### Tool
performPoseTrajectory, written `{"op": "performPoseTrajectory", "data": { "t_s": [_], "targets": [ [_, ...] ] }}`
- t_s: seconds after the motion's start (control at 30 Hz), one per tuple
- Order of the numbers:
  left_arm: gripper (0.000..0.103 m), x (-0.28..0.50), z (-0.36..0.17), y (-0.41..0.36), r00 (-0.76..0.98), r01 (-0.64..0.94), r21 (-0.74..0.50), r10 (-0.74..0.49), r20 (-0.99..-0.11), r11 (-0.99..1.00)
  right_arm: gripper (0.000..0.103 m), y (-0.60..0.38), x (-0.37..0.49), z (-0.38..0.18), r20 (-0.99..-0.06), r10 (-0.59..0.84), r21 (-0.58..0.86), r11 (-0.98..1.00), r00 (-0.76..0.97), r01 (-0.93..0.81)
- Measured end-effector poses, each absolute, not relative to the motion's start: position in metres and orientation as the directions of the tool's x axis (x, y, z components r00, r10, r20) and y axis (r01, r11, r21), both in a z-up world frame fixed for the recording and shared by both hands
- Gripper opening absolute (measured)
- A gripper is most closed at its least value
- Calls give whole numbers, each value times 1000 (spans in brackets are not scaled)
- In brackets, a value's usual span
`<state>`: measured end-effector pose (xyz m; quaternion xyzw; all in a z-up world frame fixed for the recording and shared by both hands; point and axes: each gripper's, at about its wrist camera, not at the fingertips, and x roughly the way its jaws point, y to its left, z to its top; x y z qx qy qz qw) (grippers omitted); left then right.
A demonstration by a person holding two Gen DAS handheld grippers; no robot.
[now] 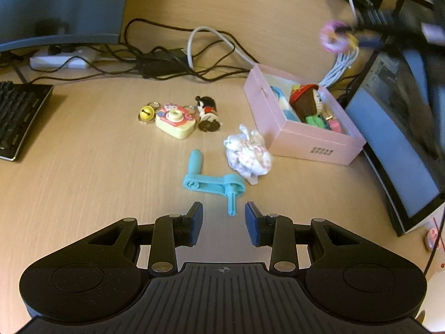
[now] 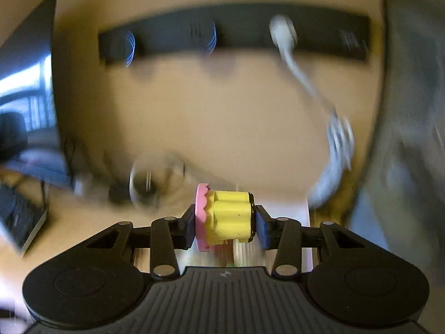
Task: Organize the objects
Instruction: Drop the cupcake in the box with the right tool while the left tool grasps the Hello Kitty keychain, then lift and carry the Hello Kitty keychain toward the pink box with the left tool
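Observation:
My left gripper is open and empty, low over the desk, with the shaft of a teal crank handle lying just ahead between its fingertips. Beyond it lie a crumpled white floral cloth, a cream and pink toy camera keychain, a yellow bell and a small black-haired figurine. A pink box holding several toys stands to the right. My right gripper is shut on a yellow and pink cupcake toy; in the left wrist view it shows blurred, high above the box.
A keyboard lies at the left edge. Tangled black and white cables and a power strip lie behind the toys. A monitor stands right of the box. A black socket bar runs along the wall.

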<state>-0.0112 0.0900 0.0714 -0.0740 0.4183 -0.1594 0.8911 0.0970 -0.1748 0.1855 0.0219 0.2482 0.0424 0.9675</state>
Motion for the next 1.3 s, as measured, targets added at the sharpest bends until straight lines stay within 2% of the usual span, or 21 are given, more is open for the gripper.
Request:
{"op": "performPoseTrajectory", "data": {
  "t_s": [0.03,0.1,0.2,0.3,0.43,0.53,0.67,0.8,0.93,1.13,1.3],
  "targets": [
    [37,-12,70,90,595,225,-256,-340,-728,940,55,-175,108,190,-472,93,86,995,877,-59],
    [37,-14,66,91,587,227,-240,-330,-739,944,55,-178,115,194,-462,99,119,992,881,-49],
    [37,-13,58,94,569,216,-254,-333,-752,943,73,-185,94,183,-453,129,156,986,882,-64],
    [37,-9,57,89,569,234,-256,-346,-746,938,73,-191,67,160,-498,103,123,991,861,-48],
    [37,7,71,84,622,249,-271,-368,-691,930,73,-199,28,130,-566,80,108,994,821,-22],
    [37,34,82,87,661,220,-263,-342,-668,939,73,-204,4,117,-593,57,94,996,803,-1],
    [37,81,78,97,661,36,-273,-228,-715,961,74,-199,-15,104,-617,54,88,996,785,1],
    [37,124,61,105,612,-112,-355,-218,-761,928,78,-190,-38,90,-621,20,34,999,783,1],
    [37,151,47,89,588,-97,-281,-173,-790,955,81,-187,-52,82,-639,16,28,1000,769,3],
    [37,167,43,62,637,-20,-102,-66,-768,995,86,-185,-64,70,-669,-3,7,1000,743,11],
    [37,185,41,56,636,-45,-68,-24,-771,997,86,-178,-64,66,-681,9,5,1000,732,-8]
  ]
}}
